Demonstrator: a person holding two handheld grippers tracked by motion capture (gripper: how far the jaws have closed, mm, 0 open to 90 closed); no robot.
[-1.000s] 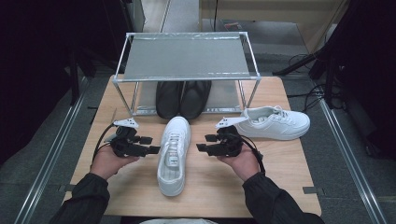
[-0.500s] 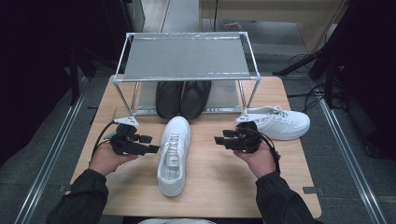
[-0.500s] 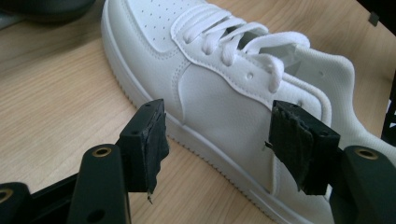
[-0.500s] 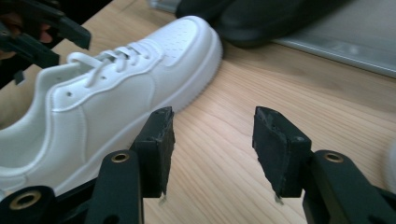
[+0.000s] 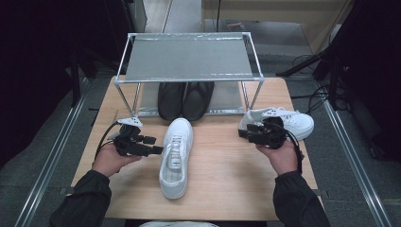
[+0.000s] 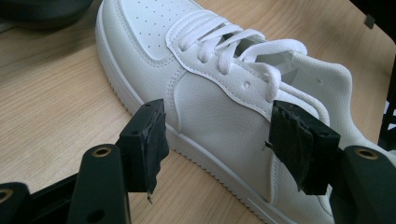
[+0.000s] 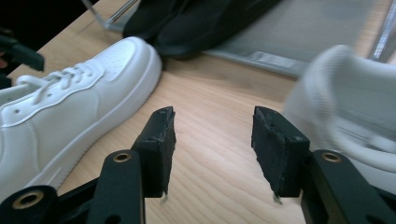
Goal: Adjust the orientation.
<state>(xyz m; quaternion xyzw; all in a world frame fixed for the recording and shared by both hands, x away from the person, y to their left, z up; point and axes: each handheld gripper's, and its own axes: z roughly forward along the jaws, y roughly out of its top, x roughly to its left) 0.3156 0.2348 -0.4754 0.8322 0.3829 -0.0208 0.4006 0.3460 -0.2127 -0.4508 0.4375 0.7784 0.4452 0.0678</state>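
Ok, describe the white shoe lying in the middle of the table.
The middle shoe is a white low-top sneaker, leather-looking, with white laces, a perforated toe and a ribbed rubber sole. It stands upright on the wooden table, toe pointing at the black shoes under the rack, without touching them. The left claw is open at its side, pads not pressing it.

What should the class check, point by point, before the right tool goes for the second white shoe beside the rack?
1. Right tool empty: ok, its jaws have just been closing with only bare table between the pads.
2. Right tool lined up on second white shoe: not ok, the heel sits off to one side of the jaws.
3. Left tool open beside centre white shoe: ok, pads not pressing.
4. Black shoes under rack: ok.
5. Free room on lower shelf: cannot tell.
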